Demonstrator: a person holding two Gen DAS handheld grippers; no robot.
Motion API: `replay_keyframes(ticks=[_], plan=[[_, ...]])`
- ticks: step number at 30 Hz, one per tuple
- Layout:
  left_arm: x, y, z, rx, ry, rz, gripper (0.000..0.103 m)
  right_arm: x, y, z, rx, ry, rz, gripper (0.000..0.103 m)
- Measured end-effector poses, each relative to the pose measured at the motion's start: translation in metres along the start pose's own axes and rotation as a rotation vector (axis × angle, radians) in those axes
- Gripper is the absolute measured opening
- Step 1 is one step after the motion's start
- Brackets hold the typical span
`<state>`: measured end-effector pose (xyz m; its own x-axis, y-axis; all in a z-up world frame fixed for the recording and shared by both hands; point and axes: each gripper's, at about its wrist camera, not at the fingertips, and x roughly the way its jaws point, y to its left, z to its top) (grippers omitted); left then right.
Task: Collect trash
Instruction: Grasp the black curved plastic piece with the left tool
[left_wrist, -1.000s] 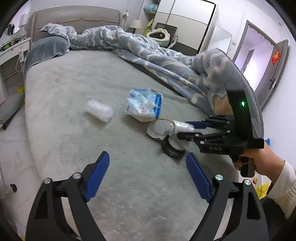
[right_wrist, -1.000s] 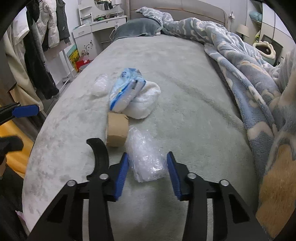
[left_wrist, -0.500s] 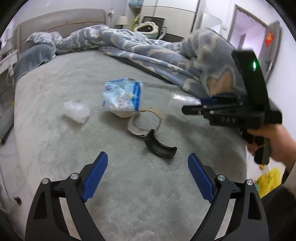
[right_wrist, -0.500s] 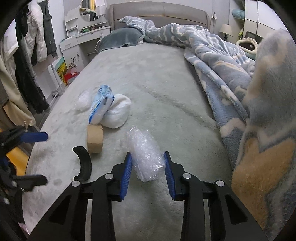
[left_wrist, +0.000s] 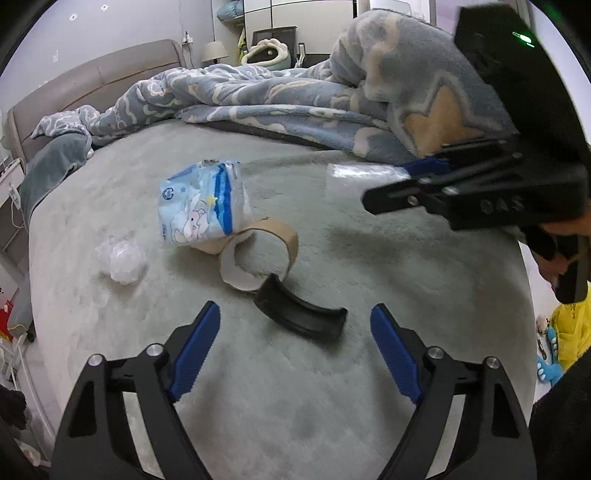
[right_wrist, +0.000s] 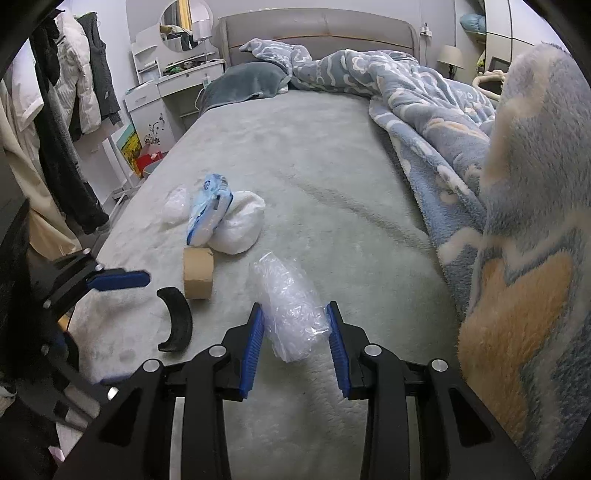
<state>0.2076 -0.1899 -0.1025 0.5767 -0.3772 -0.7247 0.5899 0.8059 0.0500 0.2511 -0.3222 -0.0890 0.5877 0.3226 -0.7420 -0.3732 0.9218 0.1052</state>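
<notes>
My right gripper (right_wrist: 295, 325) is shut on a crumpled clear plastic bag (right_wrist: 288, 299) and holds it above the bed; the bag also shows in the left wrist view (left_wrist: 354, 181). My left gripper (left_wrist: 295, 332) is open and empty, just above a curved black plastic piece (left_wrist: 303, 314). A cardboard tape ring (left_wrist: 258, 254) lies beyond it, then a blue-and-white tissue pack (left_wrist: 199, 206) and a small clear plastic wad (left_wrist: 123, 258). In the right wrist view the black piece (right_wrist: 177, 317), the ring (right_wrist: 198, 273) and the pack (right_wrist: 208, 206) lie to the left.
A grey-green bed cover (left_wrist: 295, 406) carries everything. A rumpled blue blanket (right_wrist: 498, 147) is heaped along the right side. A white dresser and hanging clothes (right_wrist: 74, 110) stand left of the bed. A yellow bag (left_wrist: 572, 332) is on the floor.
My right gripper has lifted the clear plastic bag up off the bed. My left gripper has moved forward, closer to the black piece and the cardboard ring.
</notes>
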Motion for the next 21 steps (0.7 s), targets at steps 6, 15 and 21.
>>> replay_keyframes(ticks=[6,15,21], plan=[[0.01,0.004,0.003,-0.006,0.027,-0.02,0.078,-0.001,-0.003,-0.001,0.009,0.0,0.003,0.035],[0.014,0.006,0.003,-0.025,0.04,-0.065,0.058,0.002,-0.003,-0.002,0.019,0.008,0.009,0.035],[0.003,0.014,0.004,-0.073,0.017,-0.088,0.051,-0.003,0.003,0.006,0.028,-0.012,0.008,0.035]])
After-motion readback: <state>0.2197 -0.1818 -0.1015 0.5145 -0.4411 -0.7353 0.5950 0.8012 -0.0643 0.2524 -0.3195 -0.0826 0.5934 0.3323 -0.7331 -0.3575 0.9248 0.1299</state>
